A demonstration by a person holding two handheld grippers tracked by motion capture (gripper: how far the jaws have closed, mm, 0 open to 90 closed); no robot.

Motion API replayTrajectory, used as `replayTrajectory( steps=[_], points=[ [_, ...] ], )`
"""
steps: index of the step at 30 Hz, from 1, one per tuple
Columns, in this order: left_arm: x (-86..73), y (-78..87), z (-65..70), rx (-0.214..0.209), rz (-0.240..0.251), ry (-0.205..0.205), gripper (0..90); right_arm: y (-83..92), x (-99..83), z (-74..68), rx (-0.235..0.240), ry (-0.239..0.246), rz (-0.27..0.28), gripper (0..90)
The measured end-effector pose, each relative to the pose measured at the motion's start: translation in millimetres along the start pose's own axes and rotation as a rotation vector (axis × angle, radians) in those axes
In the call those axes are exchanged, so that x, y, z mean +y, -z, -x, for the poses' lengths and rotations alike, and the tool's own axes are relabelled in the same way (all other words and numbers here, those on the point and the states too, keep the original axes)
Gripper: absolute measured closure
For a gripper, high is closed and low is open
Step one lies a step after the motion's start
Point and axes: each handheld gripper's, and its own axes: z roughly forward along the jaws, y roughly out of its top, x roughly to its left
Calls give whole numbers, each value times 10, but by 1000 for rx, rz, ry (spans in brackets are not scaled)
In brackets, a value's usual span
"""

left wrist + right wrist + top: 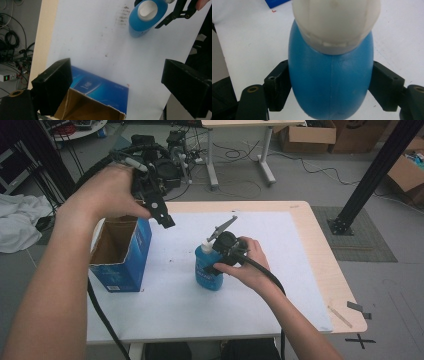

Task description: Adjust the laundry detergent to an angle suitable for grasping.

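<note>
Table (pixel 320 250) with white sheet (pixel 175 290)
On the sheet we see two things — a blue bottle (pixel 207 270) upright, a blue box (pixel 122 255) open-topped, near it.

High view: we look forward and down from above our side of the table (pixel 310 270). Left gripper view sits raised, facing down past the open blue box (pixel 100 90) toward the blue bottle (pixel 143 18). Right gripper view is tight on that bottle (pixel 330 82). All three share bottle and white tabletop.
</note>
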Motion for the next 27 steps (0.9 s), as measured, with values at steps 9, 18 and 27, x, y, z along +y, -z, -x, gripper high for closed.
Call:
replayTrajectory(
  steps=[9, 18, 27],
  points=[
    [1, -16, -1, -1, -3, -1, 105, -78, 4, -18, -12, -1, -6, 307],
    [-27, -24, -9, -1, -4, 4, 105, -119, 24, -47, -37, 22, -8, 418],
    [-38, -44, -18, -5, -4, 8, 106, -114, 17, -18, -25, 54, 2, 428]
  ],
)
